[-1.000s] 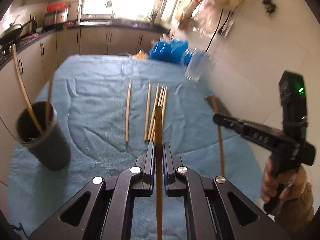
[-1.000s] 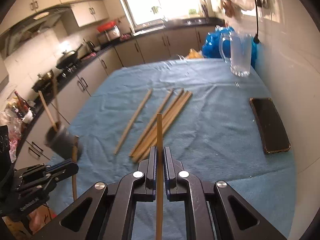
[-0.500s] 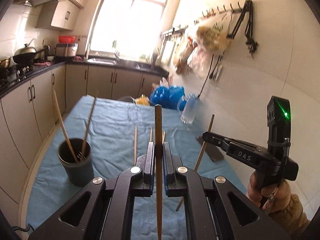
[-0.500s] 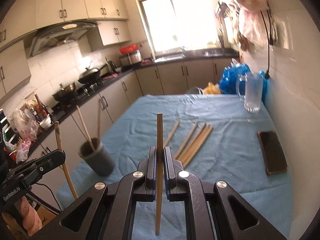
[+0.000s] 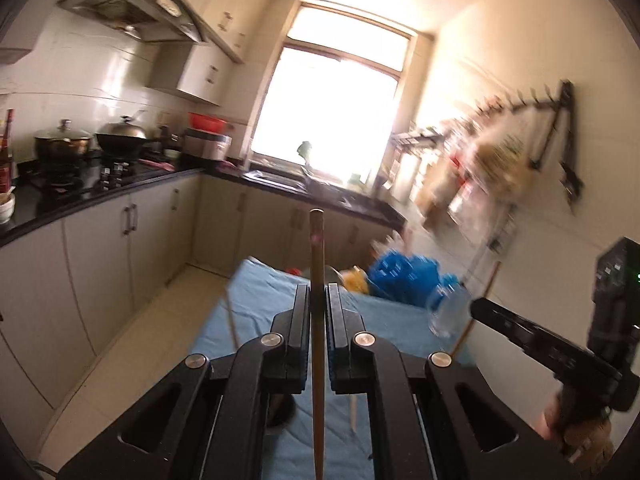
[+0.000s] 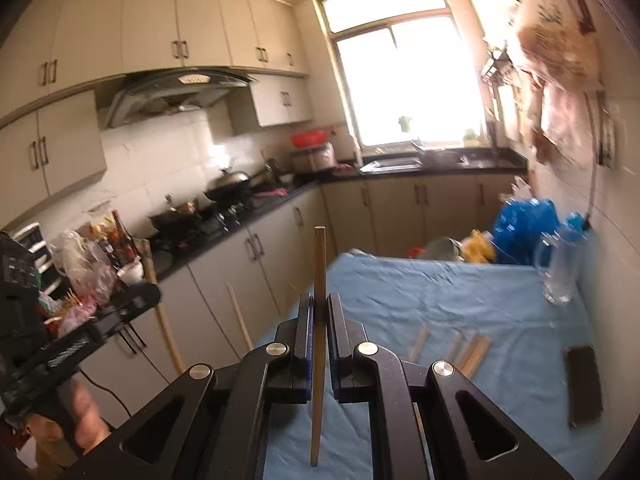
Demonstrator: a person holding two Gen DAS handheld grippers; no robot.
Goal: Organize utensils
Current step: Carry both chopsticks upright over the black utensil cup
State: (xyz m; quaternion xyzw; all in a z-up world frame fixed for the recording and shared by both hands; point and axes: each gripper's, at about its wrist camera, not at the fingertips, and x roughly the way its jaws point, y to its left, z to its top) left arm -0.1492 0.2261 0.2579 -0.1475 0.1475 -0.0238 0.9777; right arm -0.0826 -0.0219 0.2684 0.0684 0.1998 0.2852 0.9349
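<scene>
Blue-clothed table (image 6: 440, 292) below, kitchen counters beyond. On the cloth, loose chopsticks (image 6: 472, 350) bunched near a dark phone (image 6: 585, 384); glass mug (image 6: 562, 270) farther back. Left gripper (image 5: 318, 300) raised above the table — jaws pinching one chopstick (image 5: 317, 320), held upright. Right gripper (image 6: 319, 312) likewise — jaws clamped on a second stick (image 6: 319, 344), tip up, lower end hanging over the cloth.

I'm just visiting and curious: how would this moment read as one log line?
left gripper: shut on chopstick | right gripper: shut on chopstick | both raised above table | loose chopsticks remain
</scene>
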